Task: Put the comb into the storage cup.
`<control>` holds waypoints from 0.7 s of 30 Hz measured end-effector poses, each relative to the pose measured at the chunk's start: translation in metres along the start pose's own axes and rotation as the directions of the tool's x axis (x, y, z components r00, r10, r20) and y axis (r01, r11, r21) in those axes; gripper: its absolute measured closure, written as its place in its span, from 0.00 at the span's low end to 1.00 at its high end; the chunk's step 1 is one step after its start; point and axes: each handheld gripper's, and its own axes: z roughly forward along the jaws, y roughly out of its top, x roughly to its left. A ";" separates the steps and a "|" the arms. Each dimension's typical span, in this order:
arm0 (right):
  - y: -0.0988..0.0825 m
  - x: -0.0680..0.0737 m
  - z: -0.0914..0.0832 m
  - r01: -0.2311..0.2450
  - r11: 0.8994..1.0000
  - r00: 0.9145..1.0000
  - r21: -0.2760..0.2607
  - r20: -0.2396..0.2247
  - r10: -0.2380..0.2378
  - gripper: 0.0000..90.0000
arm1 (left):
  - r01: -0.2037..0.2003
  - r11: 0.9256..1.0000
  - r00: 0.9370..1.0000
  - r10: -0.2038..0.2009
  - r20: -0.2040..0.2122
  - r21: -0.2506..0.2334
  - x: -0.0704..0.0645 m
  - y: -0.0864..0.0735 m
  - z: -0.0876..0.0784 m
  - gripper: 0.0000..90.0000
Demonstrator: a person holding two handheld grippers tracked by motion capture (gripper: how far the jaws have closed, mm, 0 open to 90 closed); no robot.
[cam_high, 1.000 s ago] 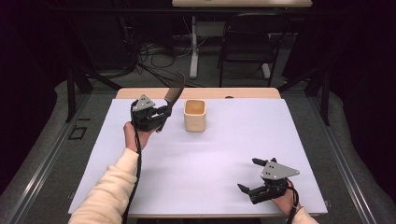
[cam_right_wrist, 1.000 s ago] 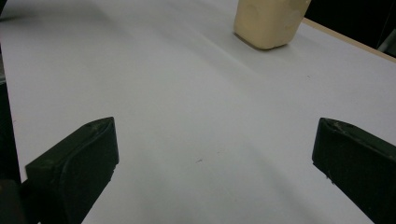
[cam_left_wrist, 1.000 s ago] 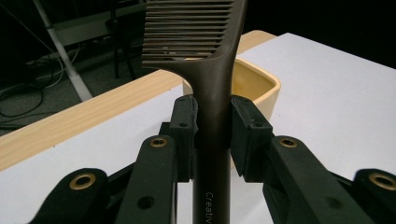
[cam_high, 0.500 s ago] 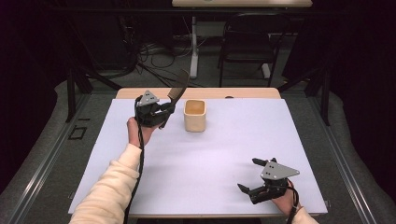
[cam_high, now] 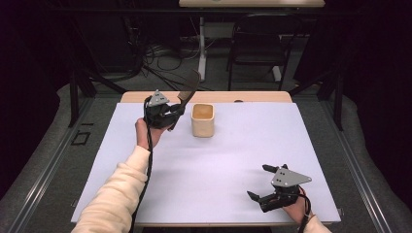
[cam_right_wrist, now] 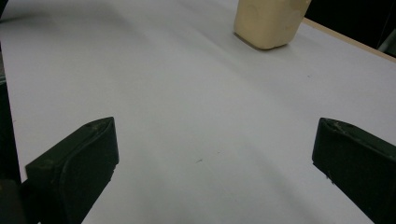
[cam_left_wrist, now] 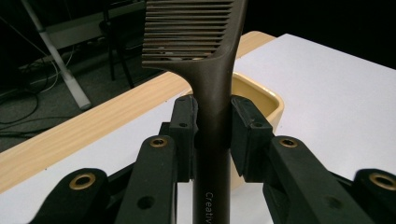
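A dark brown comb point(cam_left_wrist: 212, 74) stands between the pads of my left gripper point(cam_left_wrist: 212, 135), which is shut on its handle; the teeth point up and away. In the high view the left gripper point(cam_high: 167, 114) holds the comb point(cam_high: 188, 90) raised just left of a cream square cup point(cam_high: 202, 119) at the table's far middle. The cup's rim point(cam_left_wrist: 261, 93) shows right behind the comb. My right gripper point(cam_high: 258, 182) rests low at the near right of the table, jaws wide apart with nothing between them. Its pads point(cam_right_wrist: 74, 163) frame bare white table, with the cup point(cam_right_wrist: 268, 21) far ahead.
The white table top point(cam_high: 233, 155) ends at a wooden strip point(cam_high: 262, 97) along its far edge. Beyond it stand a dark chair point(cam_high: 257, 43), a table leg and loose cables on the floor. A person's sleeved left arm point(cam_high: 116, 194) reaches in from the bottom.
The left gripper with the comb has shifted slightly right and toward the cup, and the comb now tilts more to the right. The right gripper has not moved.
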 end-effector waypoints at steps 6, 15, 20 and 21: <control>0.000 0.000 0.000 0.000 1.000 1.000 0.000 0.000 0.000 0.00 | -0.006 1.000 1.000 0.006 0.003 -0.003 0.001 0.002 0.003 0.80; 0.000 0.000 0.000 -0.002 1.000 1.000 0.001 -0.001 0.002 0.00 | -0.013 1.000 1.000 0.013 0.008 -0.007 0.001 0.006 0.008 0.80; 0.000 0.000 0.000 0.001 1.000 1.000 0.001 -0.001 -0.001 0.00 | -0.021 1.000 1.000 0.022 0.010 -0.010 0.000 0.011 0.010 0.80; 0.000 0.000 0.000 0.000 1.000 1.000 0.000 0.000 0.000 0.00 | -0.022 1.000 1.000 0.022 0.011 -0.011 0.000 0.012 0.011 0.80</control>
